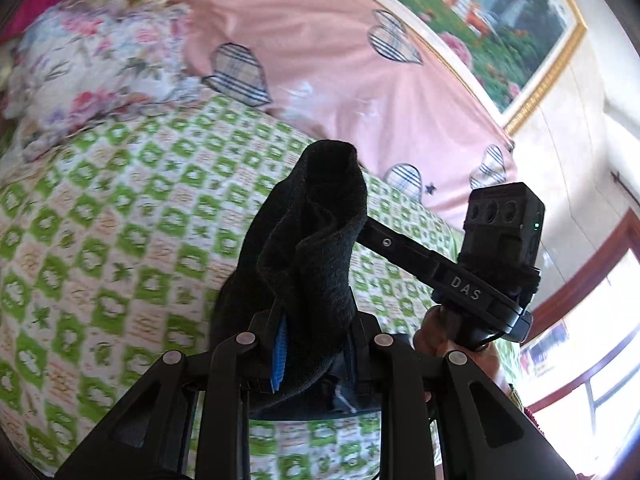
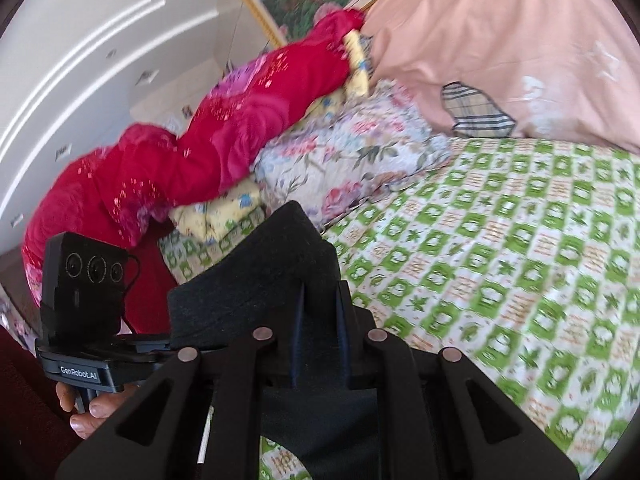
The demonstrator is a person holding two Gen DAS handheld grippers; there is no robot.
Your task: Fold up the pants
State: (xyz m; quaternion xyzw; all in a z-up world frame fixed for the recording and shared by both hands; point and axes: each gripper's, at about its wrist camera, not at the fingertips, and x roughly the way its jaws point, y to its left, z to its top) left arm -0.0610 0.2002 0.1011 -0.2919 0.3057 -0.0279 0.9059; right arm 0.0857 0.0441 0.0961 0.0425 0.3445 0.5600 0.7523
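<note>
While both grippers, left gripper (image 1: 316, 320) and right gripper (image 2: 318, 312), clamp black pants (image 1: 320, 240) lifted above the bed (image 1: 120, 220), next likely comes laying them flat.

A bed covered by a green-and-white patterned sheet (image 2: 500, 280), spread across most of both views. Toward the head, lying on it: a floral quilted pillow (image 2: 340, 160), a pink cover with plaid hearts (image 1: 320, 60) just beside, a crumpled red blanket (image 2: 192, 160) and, under its edge, what looks like yellow printed cloth (image 2: 224, 216), blurred.
</note>
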